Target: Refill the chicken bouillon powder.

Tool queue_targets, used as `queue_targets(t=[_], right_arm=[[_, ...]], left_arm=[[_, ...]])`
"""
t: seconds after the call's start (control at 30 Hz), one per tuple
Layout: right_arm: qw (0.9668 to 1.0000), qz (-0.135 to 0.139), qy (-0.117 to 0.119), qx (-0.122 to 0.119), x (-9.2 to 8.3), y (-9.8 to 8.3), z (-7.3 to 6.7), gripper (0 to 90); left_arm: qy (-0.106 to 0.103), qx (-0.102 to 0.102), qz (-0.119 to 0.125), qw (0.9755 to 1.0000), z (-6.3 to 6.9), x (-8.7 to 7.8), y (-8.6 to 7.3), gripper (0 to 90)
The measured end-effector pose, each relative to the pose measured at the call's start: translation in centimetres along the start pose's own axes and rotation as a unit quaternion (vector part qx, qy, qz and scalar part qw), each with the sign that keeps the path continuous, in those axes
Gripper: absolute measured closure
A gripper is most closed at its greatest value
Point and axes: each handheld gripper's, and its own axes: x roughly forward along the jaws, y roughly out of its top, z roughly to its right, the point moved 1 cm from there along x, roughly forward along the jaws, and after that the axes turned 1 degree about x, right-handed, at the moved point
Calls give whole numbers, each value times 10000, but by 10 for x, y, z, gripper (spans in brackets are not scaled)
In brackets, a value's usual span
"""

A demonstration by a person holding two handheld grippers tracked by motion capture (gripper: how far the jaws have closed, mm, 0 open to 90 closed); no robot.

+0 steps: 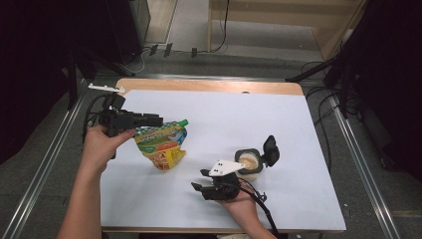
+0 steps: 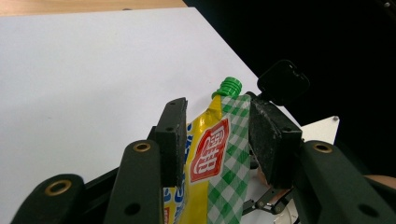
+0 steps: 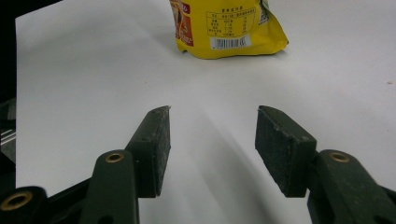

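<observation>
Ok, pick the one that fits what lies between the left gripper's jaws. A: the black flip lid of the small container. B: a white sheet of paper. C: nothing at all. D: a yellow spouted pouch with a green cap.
D: in the left gripper view the yellow pouch with its green cap stands between the left gripper jaws, a gap showing beside the right pad.
</observation>
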Motion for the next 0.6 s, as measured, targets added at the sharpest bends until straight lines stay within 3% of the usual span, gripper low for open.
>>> queue_targets(t=[0.1,0.2,0.33,0.6], right_arm=[[10000,-1,4,-1,0,0,0,465],[10000,2,-10,-14,0,0,0,465],[10000,-29,18,-3,1,0,-1,465],[10000,-23,20,-38,1,0,-2,466]], left_arm=[[40,-6,-2,10000,0,-1,1,583],[174,-138,12,9998,1,-4,3,582],[221,-125,93,9996,2,-9,4,581],[407,-184,136,9989,-7,-17,3,583]])
